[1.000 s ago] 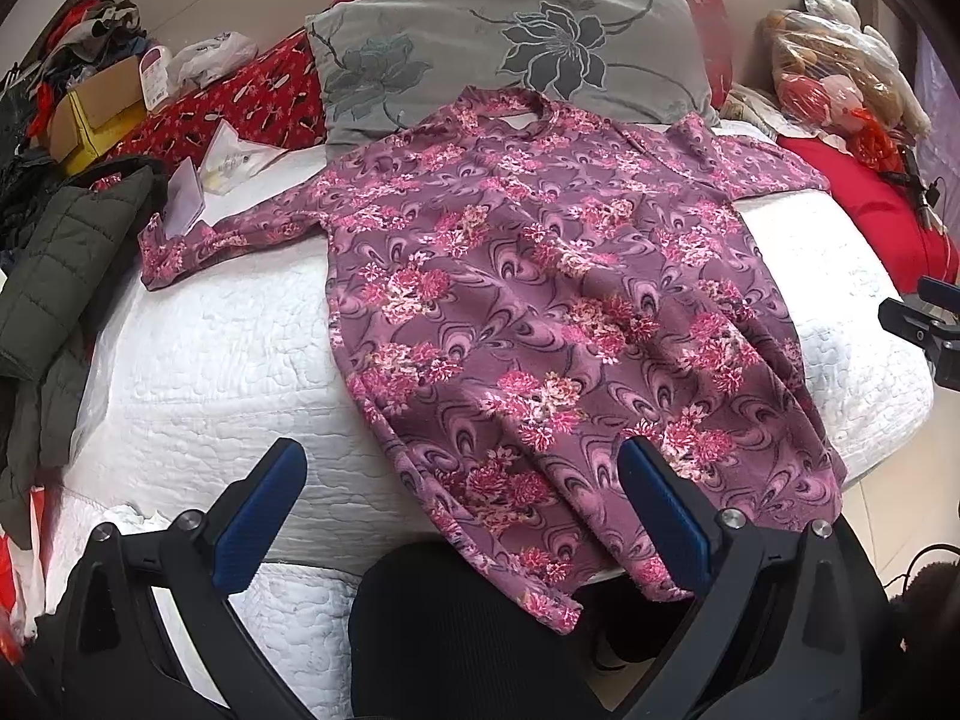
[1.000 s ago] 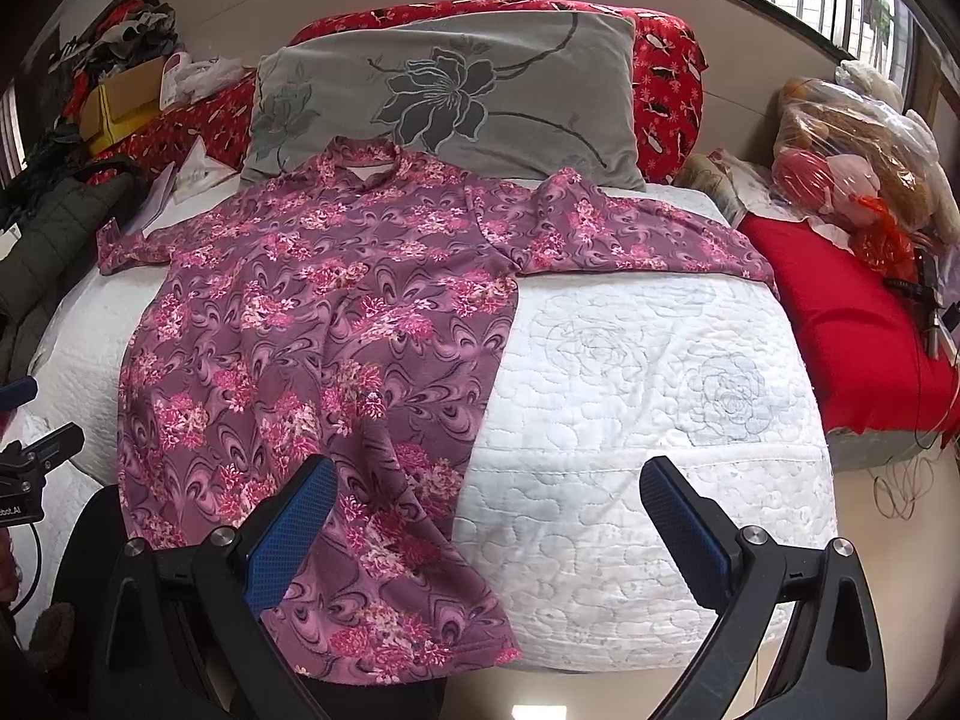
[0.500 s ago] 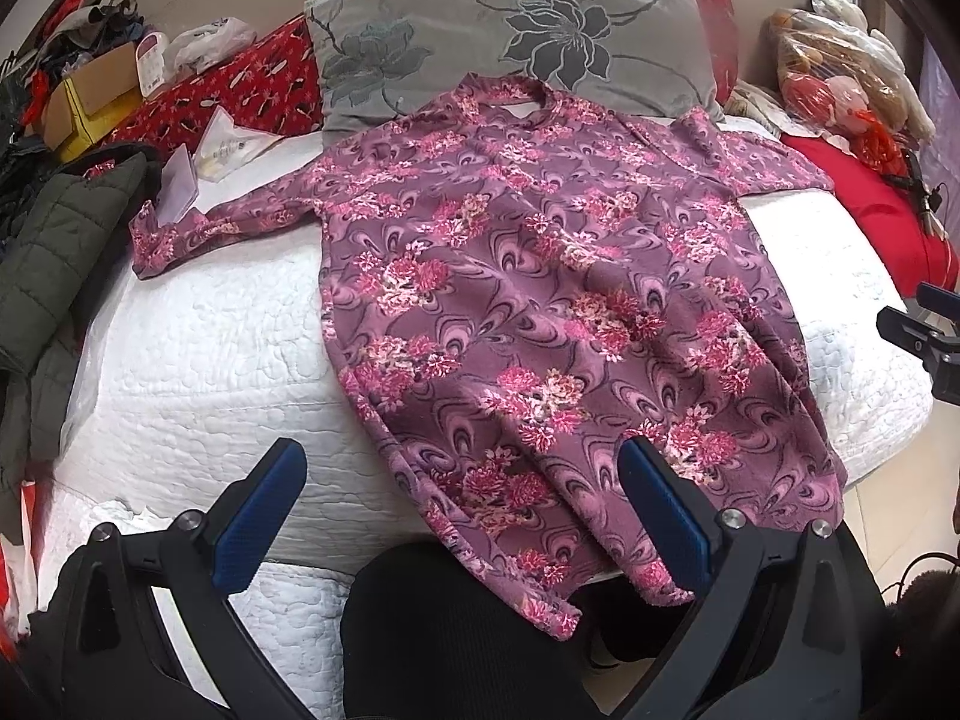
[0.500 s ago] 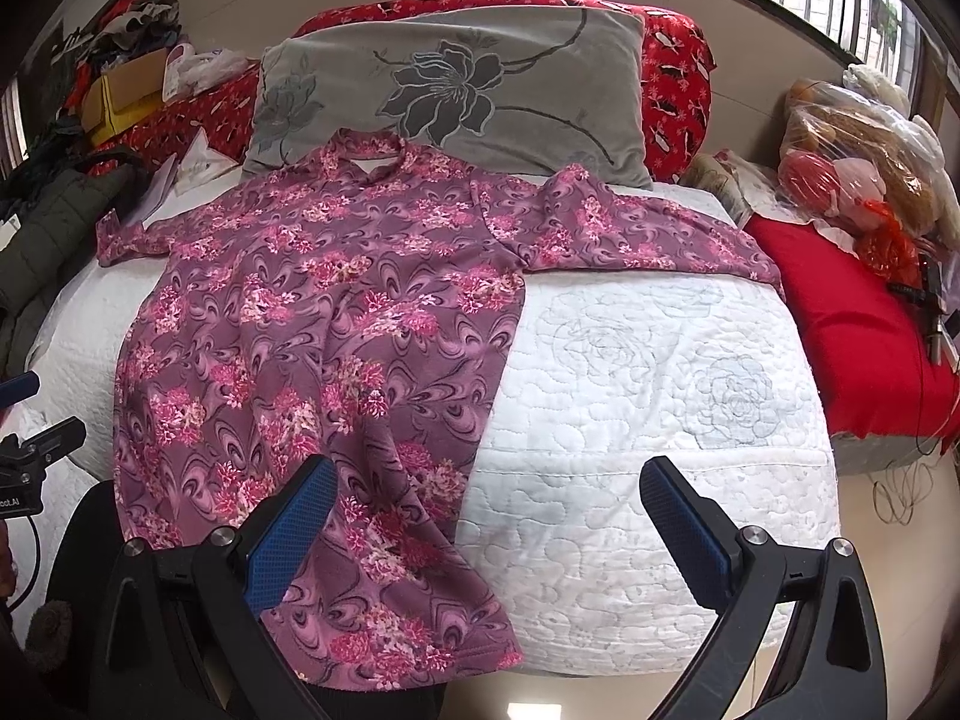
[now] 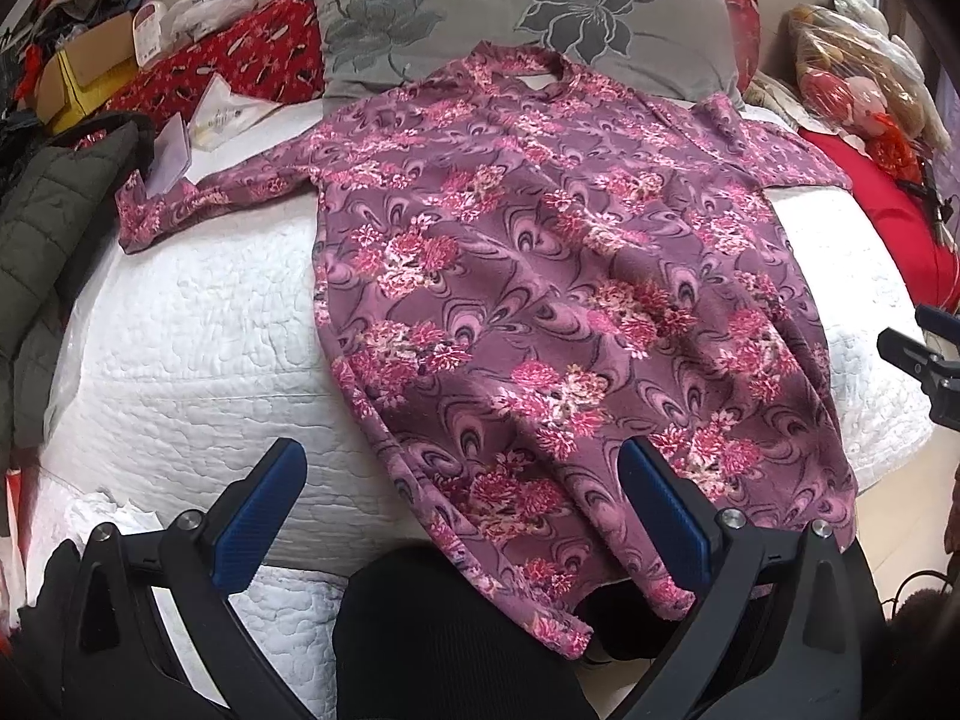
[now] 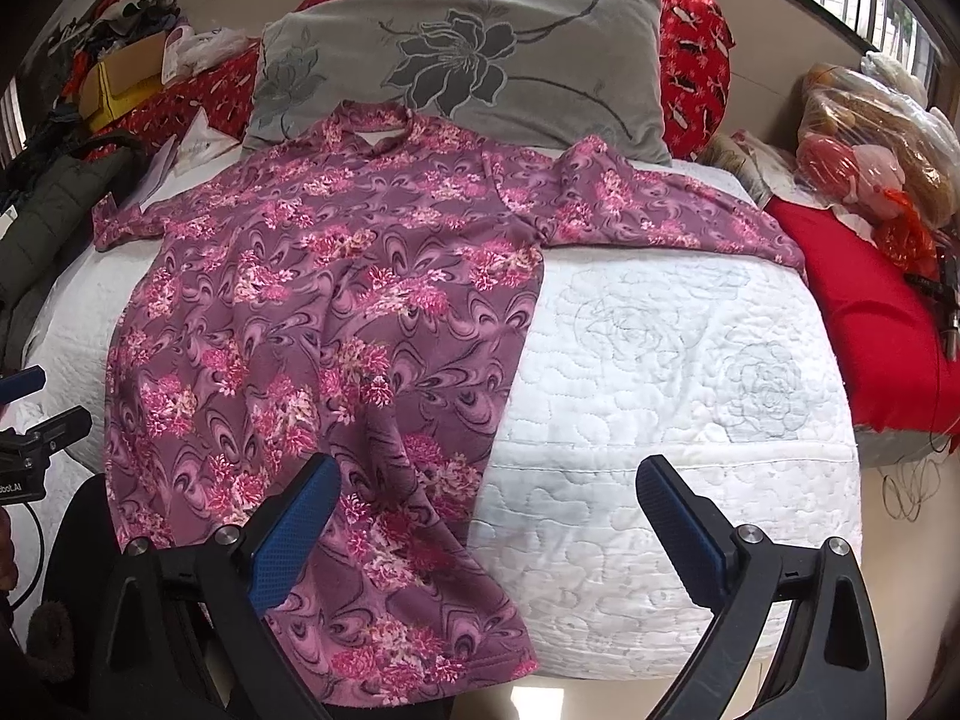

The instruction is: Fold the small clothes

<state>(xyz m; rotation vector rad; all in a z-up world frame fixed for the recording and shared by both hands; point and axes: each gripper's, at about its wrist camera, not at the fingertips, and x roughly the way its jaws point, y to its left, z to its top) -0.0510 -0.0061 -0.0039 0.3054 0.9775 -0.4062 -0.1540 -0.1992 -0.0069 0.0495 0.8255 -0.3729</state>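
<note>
A purple shirt with pink flowers [image 5: 540,276] lies spread flat, face down, on a white quilted bed [image 5: 192,324], collar toward the pillows, both sleeves out to the sides, hem hanging over the near edge. It also shows in the right wrist view [image 6: 336,312]. My left gripper [image 5: 462,480] is open and empty, held above the near edge over the shirt's lower left part. My right gripper [image 6: 486,498] is open and empty, over the shirt's lower right edge and the bare quilt [image 6: 672,372]. The right gripper's tip shows at the left view's right edge [image 5: 924,354].
A grey flowered pillow [image 6: 480,60] and red pillows [image 6: 696,36] lie at the head. A dark green jacket [image 5: 42,228] and papers [image 5: 210,120] sit on the left. A red cushion [image 6: 870,312] and bagged toys [image 6: 864,138] are on the right. My dark-clothed knee [image 5: 444,630] is below.
Both grippers have moved slightly forward and up toward the bed, so the shirt sits a little lower and larger in view. Both stay open; the shirt has not moved.
</note>
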